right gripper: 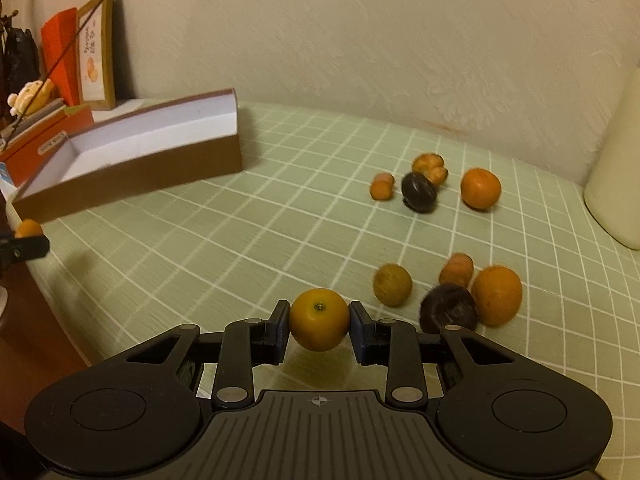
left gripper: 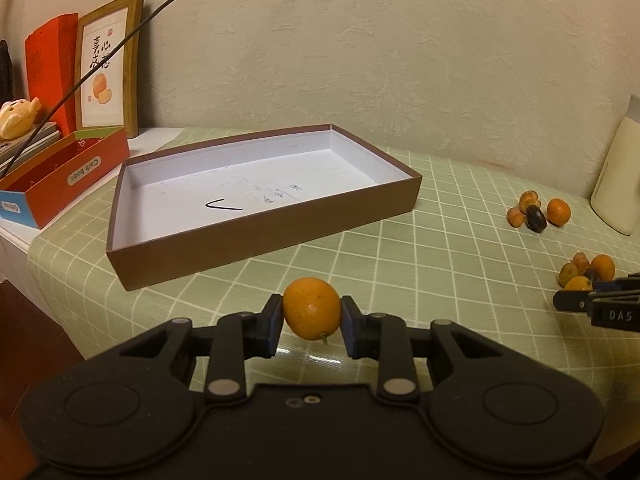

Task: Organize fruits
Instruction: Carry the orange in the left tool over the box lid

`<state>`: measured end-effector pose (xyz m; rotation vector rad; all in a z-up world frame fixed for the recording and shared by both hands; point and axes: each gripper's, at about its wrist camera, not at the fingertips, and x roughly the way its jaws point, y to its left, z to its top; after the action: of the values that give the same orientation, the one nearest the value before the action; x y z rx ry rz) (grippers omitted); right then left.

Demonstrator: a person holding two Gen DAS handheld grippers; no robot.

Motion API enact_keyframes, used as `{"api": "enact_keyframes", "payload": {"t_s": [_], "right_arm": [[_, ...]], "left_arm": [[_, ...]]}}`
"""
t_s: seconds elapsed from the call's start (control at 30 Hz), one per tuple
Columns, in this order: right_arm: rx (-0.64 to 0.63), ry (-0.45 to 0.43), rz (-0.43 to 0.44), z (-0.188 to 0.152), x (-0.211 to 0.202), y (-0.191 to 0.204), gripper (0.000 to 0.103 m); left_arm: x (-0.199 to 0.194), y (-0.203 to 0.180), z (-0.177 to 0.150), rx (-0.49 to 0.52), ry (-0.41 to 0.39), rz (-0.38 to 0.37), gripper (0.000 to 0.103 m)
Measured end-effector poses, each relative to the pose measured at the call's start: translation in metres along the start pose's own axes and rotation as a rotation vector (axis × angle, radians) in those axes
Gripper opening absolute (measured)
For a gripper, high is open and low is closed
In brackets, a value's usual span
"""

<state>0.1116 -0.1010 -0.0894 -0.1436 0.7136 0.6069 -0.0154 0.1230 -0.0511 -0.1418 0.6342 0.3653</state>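
My left gripper (left gripper: pixel 312 310) is shut on a small orange kumquat (left gripper: pixel 311 307), held just above the green checked cloth in front of the brown box (left gripper: pixel 256 240), whose white inside is bare. My right gripper (right gripper: pixel 319 319) is shut on another orange kumquat (right gripper: pixel 319 318), stem end facing the camera. To its right lies a near cluster of fruit (right gripper: pixel 496 294) with a dark one (right gripper: pixel 448 308). A far cluster (right gripper: pixel 480 188) lies further back. In the right wrist view the left gripper's fingertip (right gripper: pixel 24 246) and its fruit show at the left edge.
An open red carton (left gripper: pixel 68 178), a framed picture (left gripper: pixel 108 68), a red booklet and a plush toy stand left of the box. A cream-coloured container (left gripper: pixel 618 176) stands at the right by the wall. The table edge drops off at the left front.
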Motion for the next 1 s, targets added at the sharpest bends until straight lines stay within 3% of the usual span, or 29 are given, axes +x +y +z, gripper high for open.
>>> {"api": "enact_keyframes", "payload": {"t_s": [0.5,1.0], "right_arm": [[-0.1,-0.118,0.124,0.052,-0.011,0.055,0.031],[-0.145,-0.213,0.235,0.117,0.033,0.095,0.031]], "left_arm": [[-0.015,0.029,0.02,-0.035,-0.077,0.054,0.021],[0.011,0.059,0.061,-0.103,-0.143,0.142,0.021]]}}
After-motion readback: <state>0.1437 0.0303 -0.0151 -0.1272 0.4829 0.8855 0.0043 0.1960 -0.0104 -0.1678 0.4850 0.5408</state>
